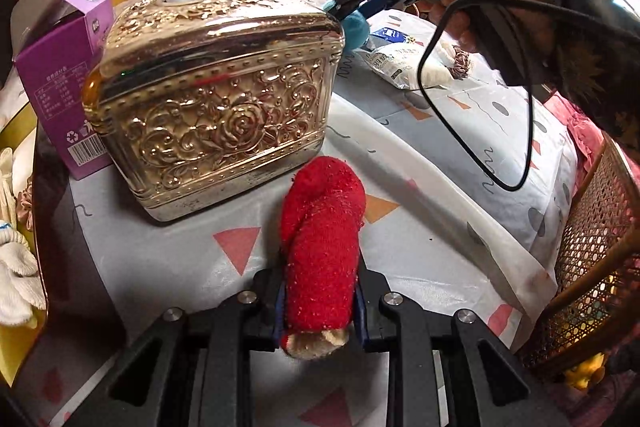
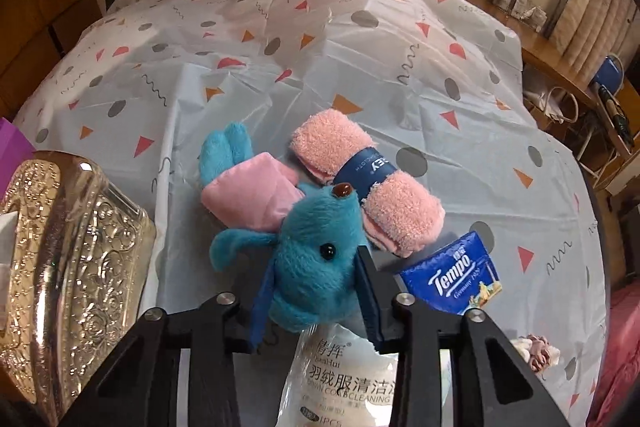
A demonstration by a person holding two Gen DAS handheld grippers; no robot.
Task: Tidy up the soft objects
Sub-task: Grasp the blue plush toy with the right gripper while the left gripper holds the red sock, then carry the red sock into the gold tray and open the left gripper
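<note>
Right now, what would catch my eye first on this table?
Probably the ornate gold tissue box, shining near the table's left side with a white tissue poking out. Then the bright toys: a red plush clamped in the left gripper, and a blue stuffed animal between the right gripper's fingers, beside a rolled pink towel.

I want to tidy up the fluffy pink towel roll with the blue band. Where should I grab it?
Grab the pink towel roll at its blue paper band, coming down from above. The band squeezes the middle narrow and firm, while both ends puff out wide. Set the fingers across the roll, which lies slanted on the tablecloth. The blue plush toy touches its near side, so come from the far side, probably.
</note>
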